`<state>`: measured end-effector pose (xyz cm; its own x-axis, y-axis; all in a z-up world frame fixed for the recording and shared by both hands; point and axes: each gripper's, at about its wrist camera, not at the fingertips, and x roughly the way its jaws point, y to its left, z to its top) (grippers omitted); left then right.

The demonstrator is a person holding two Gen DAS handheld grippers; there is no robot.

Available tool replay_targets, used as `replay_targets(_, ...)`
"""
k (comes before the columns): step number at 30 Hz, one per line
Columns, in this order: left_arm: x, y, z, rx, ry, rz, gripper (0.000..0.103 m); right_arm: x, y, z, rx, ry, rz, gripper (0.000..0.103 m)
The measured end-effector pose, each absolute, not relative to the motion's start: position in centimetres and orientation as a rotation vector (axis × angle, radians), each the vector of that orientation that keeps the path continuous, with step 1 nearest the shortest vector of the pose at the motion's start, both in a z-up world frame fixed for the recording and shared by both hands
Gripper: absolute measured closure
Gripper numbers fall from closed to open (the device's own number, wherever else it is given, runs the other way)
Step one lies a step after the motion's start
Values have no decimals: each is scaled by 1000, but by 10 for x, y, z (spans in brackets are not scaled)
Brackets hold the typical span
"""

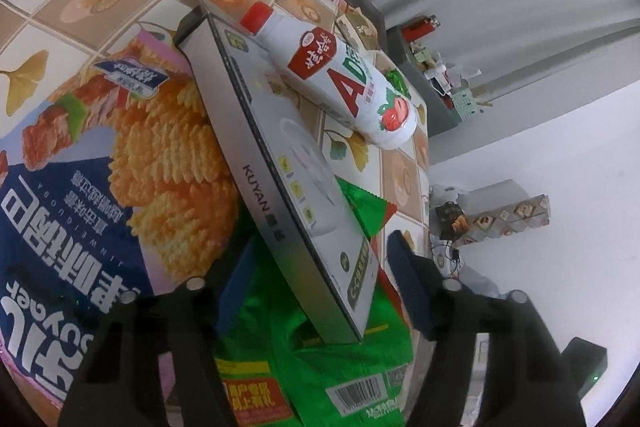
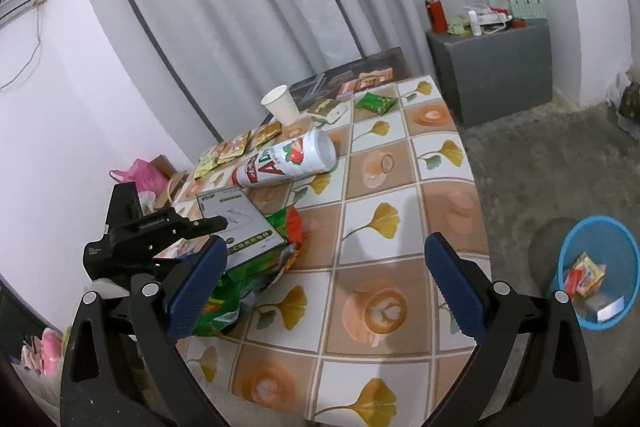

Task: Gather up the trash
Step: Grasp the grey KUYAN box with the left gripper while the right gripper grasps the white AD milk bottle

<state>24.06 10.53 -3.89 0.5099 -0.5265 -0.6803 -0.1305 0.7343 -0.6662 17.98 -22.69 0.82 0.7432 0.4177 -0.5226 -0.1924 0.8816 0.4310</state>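
Note:
My left gripper [image 1: 320,279] is open, its jaws on either side of a flat grey KUYAN box [image 1: 280,163] that lies tilted on a green snack bag [image 1: 320,367]. I cannot tell whether the pads touch the box. A large chip bag [image 1: 100,167] lies to its left. A white bottle with a red cap [image 1: 340,71] lies on its side beyond the box. My right gripper [image 2: 324,287] is open and empty above the table's near edge. In its view I see the left gripper [image 2: 152,231] over the box [image 2: 240,223], the bottle [image 2: 288,159] and a white paper cup [image 2: 280,105].
A blue bin [image 2: 596,271] holding wrappers stands on the floor to the right of the tiled table [image 2: 380,227]. Small snack wrappers [image 2: 236,147] and a green packet [image 2: 376,103] lie at the table's far side. A grey cabinet [image 2: 492,67] stands behind.

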Motion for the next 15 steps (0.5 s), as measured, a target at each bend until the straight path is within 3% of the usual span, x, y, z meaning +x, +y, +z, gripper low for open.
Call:
replay_targets(5,239,105,-41,-733,1010,-264,66,198,-211,22,256,644,416,8)
replay_targets(15,227,105,-30,-702,941,-274,71,305,-150,48,-49,681,659,8)
